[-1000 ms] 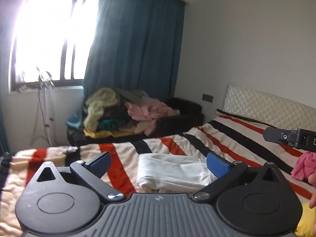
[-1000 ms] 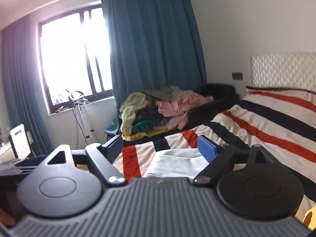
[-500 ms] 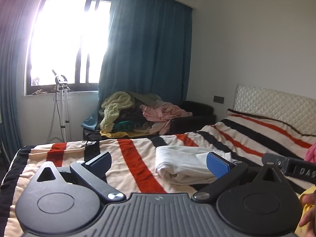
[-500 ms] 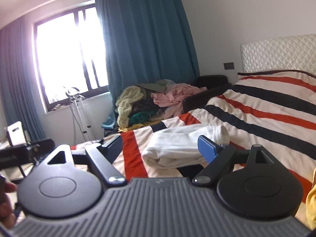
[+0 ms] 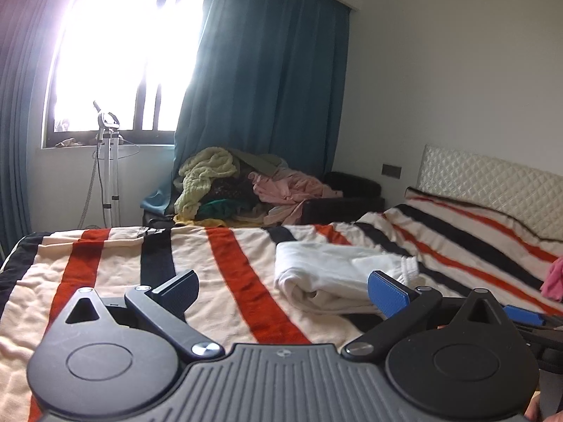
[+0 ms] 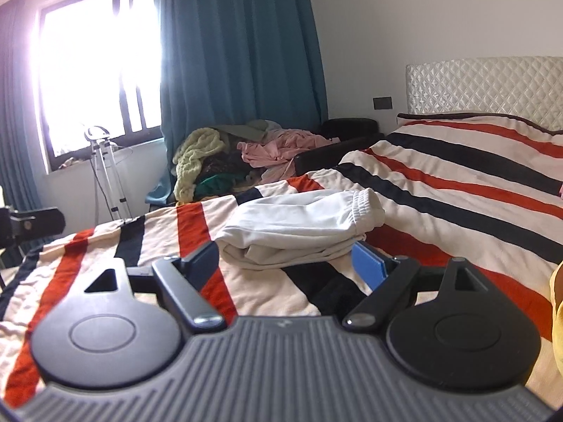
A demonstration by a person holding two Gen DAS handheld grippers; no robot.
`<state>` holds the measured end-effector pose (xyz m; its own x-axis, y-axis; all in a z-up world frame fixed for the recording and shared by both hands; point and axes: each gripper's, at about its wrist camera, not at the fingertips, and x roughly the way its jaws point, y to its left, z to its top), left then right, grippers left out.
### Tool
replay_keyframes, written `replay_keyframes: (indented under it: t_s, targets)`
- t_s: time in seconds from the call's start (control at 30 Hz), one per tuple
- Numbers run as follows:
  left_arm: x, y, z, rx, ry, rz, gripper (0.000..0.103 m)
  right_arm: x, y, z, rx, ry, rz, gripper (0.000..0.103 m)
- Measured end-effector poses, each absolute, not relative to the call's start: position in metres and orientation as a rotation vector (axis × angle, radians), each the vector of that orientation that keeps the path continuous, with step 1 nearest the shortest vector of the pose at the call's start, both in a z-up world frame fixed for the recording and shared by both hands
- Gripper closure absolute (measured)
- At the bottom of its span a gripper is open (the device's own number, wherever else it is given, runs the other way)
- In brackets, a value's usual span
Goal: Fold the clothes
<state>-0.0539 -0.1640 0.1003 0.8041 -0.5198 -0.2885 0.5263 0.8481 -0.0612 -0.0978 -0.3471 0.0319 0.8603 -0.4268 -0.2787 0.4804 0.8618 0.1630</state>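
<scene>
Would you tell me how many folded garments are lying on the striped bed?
1: the white garment lies mid-bed, ahead of both open grippers. Pink cloth at the bed's right edge looks unfolded.

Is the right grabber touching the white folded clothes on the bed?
Cannot tell. In the right wrist view the right gripper is open, its blue finger overlapping the white folded garment's edge; no gap or contact shows plainly.

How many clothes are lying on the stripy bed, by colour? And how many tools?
White clothes: 1, the folded white garment
Pink clothes: 1, at the frame's right edge
Yellow clothes: 1, partly cut off
Tools: 2, left tool and right tool, both open
Total: 5
</scene>
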Motion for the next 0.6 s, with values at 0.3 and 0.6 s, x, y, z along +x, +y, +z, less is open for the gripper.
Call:
replay_keyframes:
  t_s: [0.3,0.6]
  targets:
    - [-0.042,-0.166,0.087,0.018,0.332,-0.556,0.0,-0.089,-0.344,0.024,0.19,0.259,-0.511,0.019]
    - [-0.042,-0.172,0.076,0.034,0.354,-0.561,0.0,-0.085,-0.346,0.02,0.191,0.279,-0.526,0.019]
